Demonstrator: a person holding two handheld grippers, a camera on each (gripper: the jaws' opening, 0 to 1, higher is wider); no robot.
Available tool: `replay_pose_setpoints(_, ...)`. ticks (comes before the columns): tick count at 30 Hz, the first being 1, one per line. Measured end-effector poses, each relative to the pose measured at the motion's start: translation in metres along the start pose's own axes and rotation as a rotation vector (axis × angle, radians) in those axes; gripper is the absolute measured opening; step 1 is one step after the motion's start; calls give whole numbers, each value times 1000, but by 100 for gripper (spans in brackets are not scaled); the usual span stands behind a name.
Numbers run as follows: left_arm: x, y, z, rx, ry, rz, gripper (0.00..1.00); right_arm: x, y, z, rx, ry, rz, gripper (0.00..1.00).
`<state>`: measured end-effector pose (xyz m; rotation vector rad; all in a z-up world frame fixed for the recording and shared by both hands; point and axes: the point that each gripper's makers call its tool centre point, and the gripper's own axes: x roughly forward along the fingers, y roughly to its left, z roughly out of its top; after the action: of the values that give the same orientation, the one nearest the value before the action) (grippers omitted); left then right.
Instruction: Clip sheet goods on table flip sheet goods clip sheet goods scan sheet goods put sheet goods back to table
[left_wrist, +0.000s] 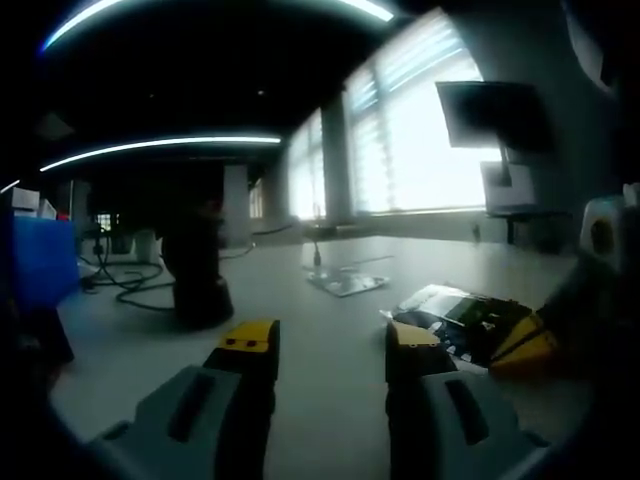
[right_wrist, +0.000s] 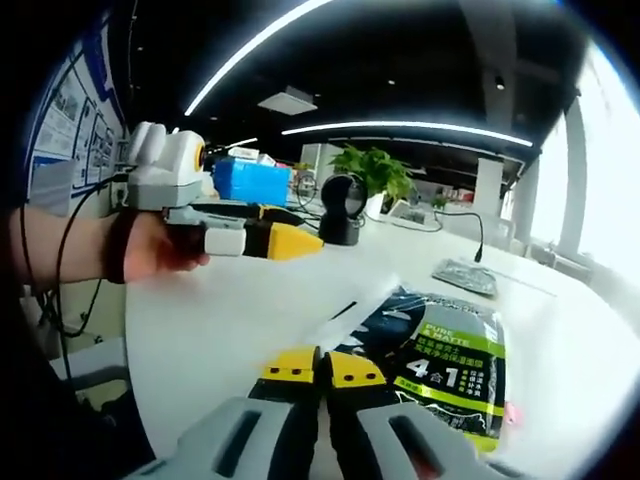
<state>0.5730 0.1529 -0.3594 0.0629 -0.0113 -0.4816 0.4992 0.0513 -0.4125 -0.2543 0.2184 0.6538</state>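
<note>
A flat dark pack of sheet goods (right_wrist: 445, 355) with green and white print lies on the white table (right_wrist: 220, 320). My right gripper (right_wrist: 323, 368) has its yellow-tipped jaws pressed together at the pack's near left edge, and the edge seems pinched between them. In the left gripper view the same pack (left_wrist: 462, 315) lies right of centre, and the right gripper's yellow tip (left_wrist: 525, 345) touches its near end. My left gripper (left_wrist: 330, 340) is open with bare table between its jaws. It hovers above the table to the pack's left, held by a hand (right_wrist: 150, 250).
A black stand scanner (right_wrist: 343, 210) stands at the far side of the table, also seen as the scanner (left_wrist: 195, 270). A silvery packet (right_wrist: 465, 275) lies beyond the pack. A blue box (right_wrist: 250, 182) and a plant (right_wrist: 375, 170) sit further back, with cables (left_wrist: 125, 280) nearby.
</note>
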Motion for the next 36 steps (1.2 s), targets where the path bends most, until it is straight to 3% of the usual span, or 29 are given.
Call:
replay_pose_setpoints(6, 0, 0, 0, 2, 0, 0, 35, -1, -3, 2, 52, 6, 9, 0)
replay_pose_setpoints(20, -1, 1, 1, -2, -6, 3, 35, -11, -24, 24, 168, -46, -6, 0)
replay_pose_setpoints(36, -1, 1, 2, -5, -8, 5, 35, -28, -68, 56, 259, -136, -77, 0)
